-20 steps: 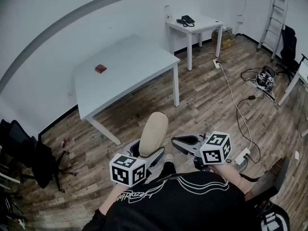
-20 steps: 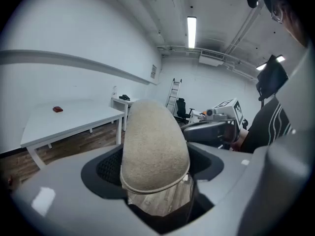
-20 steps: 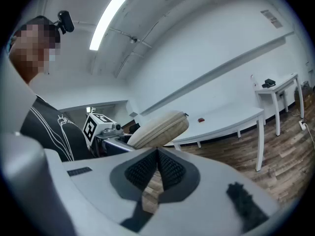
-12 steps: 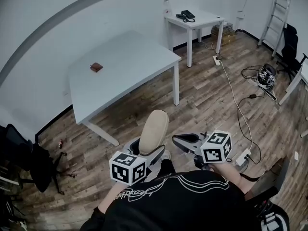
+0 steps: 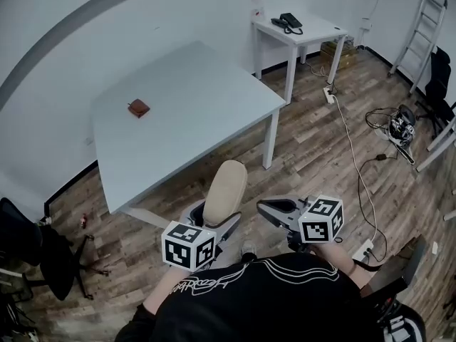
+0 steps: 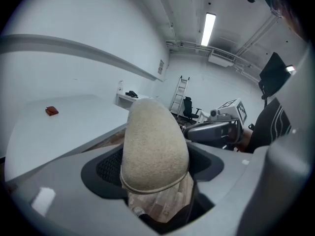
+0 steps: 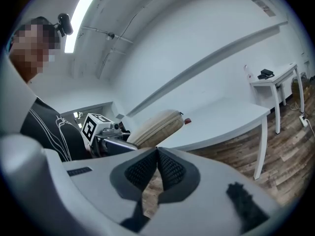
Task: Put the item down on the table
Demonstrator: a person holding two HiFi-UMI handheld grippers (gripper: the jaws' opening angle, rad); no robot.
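Left tool (image 6: 155,167): jaws spread wide and closed on the lower end of a beige case (image 6: 153,146). Dark pads press its two sides. The case is oval and felt-like, with a seam around its rim. It stands up out of the jaws and leans away from the person.

Right tool (image 7: 157,168): jaws narrow, the ribbed pads meeting at the tips with nothing between them. It sits just to the right of the left tool at about the same height. Each tool carries its marker cube at the back, close to the person's chest.

The case is held in the air, not touching anything. Below it is the wood floor (image 5: 313,155).

Ahead of both tools is the near edge of a large white worktop (image 5: 185,98); the case is short of that edge. A small reddish-brown object (image 5: 138,107) lies on the worktop toward its far left, well apart from the case.

Further ahead and to the right, against the wall, stands a small white side table (image 5: 313,30) with a dark telephone (image 5: 290,21) on it. Beyond that, far right, a ladder (image 5: 427,20) leans by the wall.
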